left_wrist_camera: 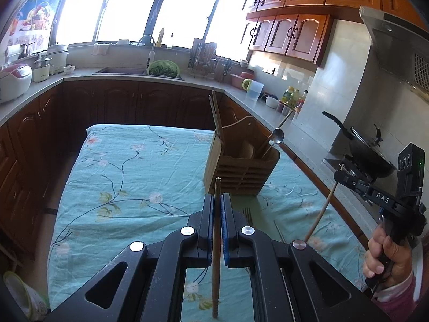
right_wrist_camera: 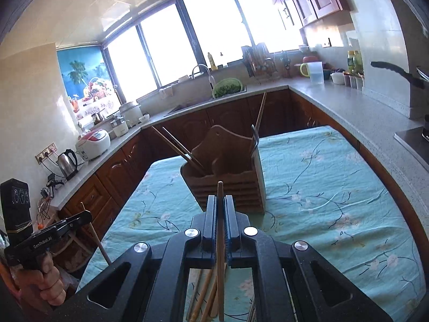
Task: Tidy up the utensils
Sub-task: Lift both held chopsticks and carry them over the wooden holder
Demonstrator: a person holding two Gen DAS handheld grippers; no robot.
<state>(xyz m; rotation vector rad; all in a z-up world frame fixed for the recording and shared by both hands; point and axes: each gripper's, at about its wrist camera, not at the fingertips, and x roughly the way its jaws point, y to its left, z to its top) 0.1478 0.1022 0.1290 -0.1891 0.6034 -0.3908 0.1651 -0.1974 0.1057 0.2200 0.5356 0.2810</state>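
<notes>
Two chopsticks in hand, one per claw. My left gripper (left_wrist_camera: 217,201) is clamped on a dark chopstick (left_wrist_camera: 216,241); my right gripper (right_wrist_camera: 220,204) is clamped on a pale chopstick (right_wrist_camera: 220,241). Both are above the floral tablecloth (left_wrist_camera: 120,174), near the wooden utensil holder (left_wrist_camera: 238,169). The holder already contains chopsticks (left_wrist_camera: 215,115) and a spoon (left_wrist_camera: 278,136). More utensils lie beneath my right claw.

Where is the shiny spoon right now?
The spoon stands bowl-up in the right end of the wooden utensil holder on the flowery tablecloth, seen ahead and right of the left gripper.
</notes>
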